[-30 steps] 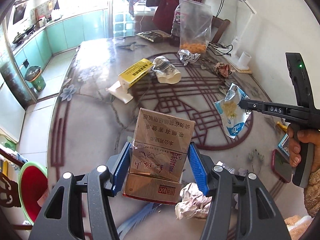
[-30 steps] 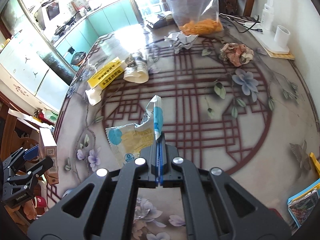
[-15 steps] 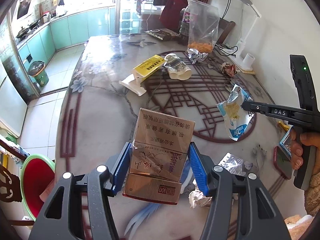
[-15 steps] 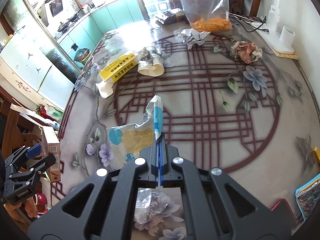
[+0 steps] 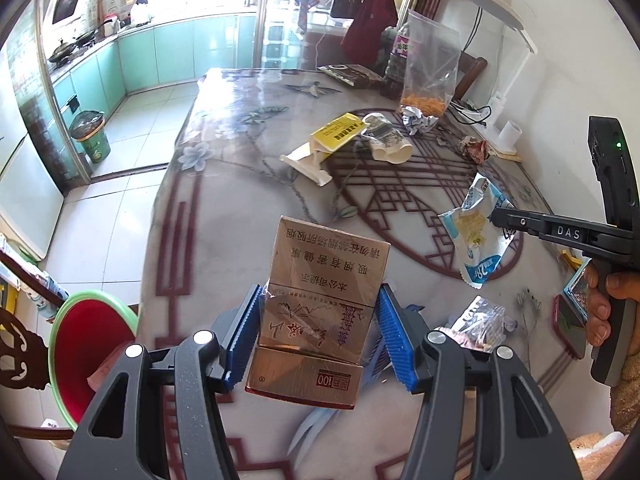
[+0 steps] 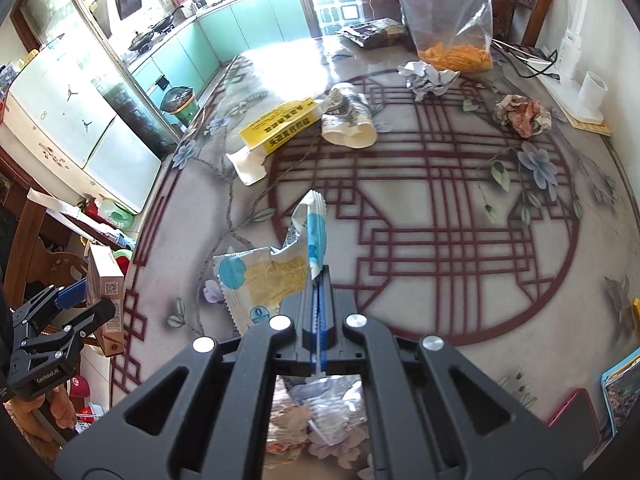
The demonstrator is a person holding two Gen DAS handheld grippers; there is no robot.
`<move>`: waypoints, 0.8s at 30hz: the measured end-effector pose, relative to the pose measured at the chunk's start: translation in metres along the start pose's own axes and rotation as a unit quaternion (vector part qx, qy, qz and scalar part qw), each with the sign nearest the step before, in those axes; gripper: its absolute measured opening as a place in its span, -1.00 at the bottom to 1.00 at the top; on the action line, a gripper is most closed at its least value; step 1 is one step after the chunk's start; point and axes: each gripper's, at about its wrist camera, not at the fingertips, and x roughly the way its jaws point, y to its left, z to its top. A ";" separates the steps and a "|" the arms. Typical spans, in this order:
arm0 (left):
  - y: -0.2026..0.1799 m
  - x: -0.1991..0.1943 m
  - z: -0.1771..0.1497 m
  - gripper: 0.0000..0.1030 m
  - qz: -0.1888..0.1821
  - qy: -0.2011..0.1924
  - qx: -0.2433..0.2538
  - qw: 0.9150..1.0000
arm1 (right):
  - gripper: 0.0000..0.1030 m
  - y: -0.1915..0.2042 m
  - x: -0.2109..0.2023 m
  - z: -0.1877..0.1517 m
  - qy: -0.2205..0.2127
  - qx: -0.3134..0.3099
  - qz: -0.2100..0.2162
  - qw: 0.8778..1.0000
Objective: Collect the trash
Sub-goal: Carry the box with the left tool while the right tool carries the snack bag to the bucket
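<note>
My left gripper (image 5: 318,330) is shut on a tan cigarette carton (image 5: 320,304), held upright above the table's near left edge; the same carton (image 6: 105,284) shows at the left of the right wrist view. My right gripper (image 6: 319,276) is shut on the edge of a blue-and-white snack wrapper (image 6: 268,276), which hangs above the table; in the left wrist view that wrapper (image 5: 476,232) dangles from the right gripper's tips (image 5: 498,216). On the table lie a yellow box (image 6: 280,126), a crushed paper cup (image 6: 348,120), crumpled foil (image 6: 428,78) and a crumpled reddish wrapper (image 6: 522,114).
A red basin with a green rim (image 5: 86,344) sits on the floor left of the table. A plastic bag of orange snacks (image 6: 452,12), a white cup (image 6: 592,90), a phone (image 5: 568,330) and foil scraps (image 5: 480,322) are on the patterned table (image 6: 440,208). A bin (image 5: 90,136) stands in the kitchen.
Both grippers have drawn back toward the near side of the table with their loads still held; more of the table and the red basin show now.
</note>
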 end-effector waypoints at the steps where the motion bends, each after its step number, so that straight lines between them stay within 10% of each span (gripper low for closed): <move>1: 0.004 -0.002 -0.002 0.05 0.000 0.000 -0.001 1.000 | -0.98 0.003 0.000 -0.001 0.000 -0.001 0.000 1.000; 24: 0.114 -0.042 -0.050 0.06 0.022 0.003 -0.028 0.999 | -0.98 0.125 0.007 -0.039 0.004 -0.024 0.013 1.000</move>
